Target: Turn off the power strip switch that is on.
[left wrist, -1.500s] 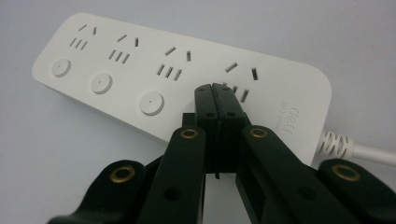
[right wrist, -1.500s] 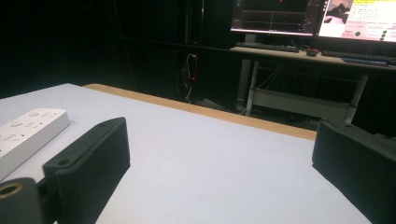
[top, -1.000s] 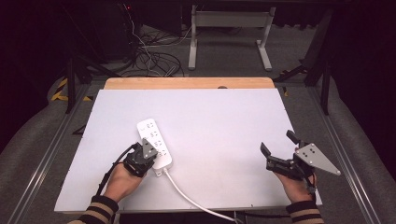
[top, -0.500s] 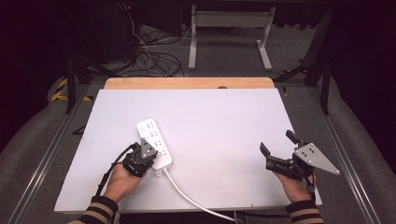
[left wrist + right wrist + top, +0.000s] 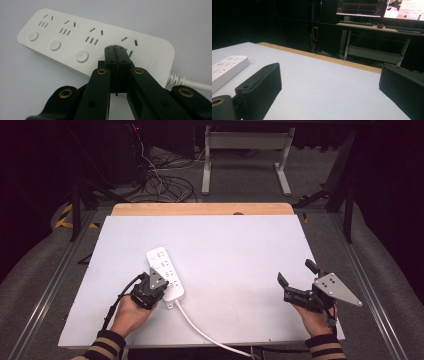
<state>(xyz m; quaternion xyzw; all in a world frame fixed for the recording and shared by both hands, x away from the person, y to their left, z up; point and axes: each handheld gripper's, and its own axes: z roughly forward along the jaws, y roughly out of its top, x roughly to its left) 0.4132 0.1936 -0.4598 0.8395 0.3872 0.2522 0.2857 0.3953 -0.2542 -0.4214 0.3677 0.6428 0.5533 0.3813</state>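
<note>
A white power strip (image 5: pixel 165 271) lies on the white table (image 5: pixel 235 250), left of centre, with its cord (image 5: pixel 200 327) trailing to the front edge. My left gripper (image 5: pixel 158 281) is shut, jaws pressed together with nothing between them. In the left gripper view its tips (image 5: pixel 115 48) sit over the strip (image 5: pixel 75 40) beside the last socket, near the cord end (image 5: pixel 192 83), hiding what lies beneath. Whether the tips touch the strip I cannot tell. My right gripper (image 5: pixel 295 271) is held open near the front right of the table, its jaws wide apart (image 5: pixel 329 75) and empty, with the strip (image 5: pixel 224 67) far to its left.
A wooden strip (image 5: pixel 200 209) runs along the table's far edge. Beyond it, on the dark floor, are tangled cables (image 5: pixel 160 185) and a metal desk frame (image 5: pixel 245 150). Monitors (image 5: pixel 384 7) glow on a far desk.
</note>
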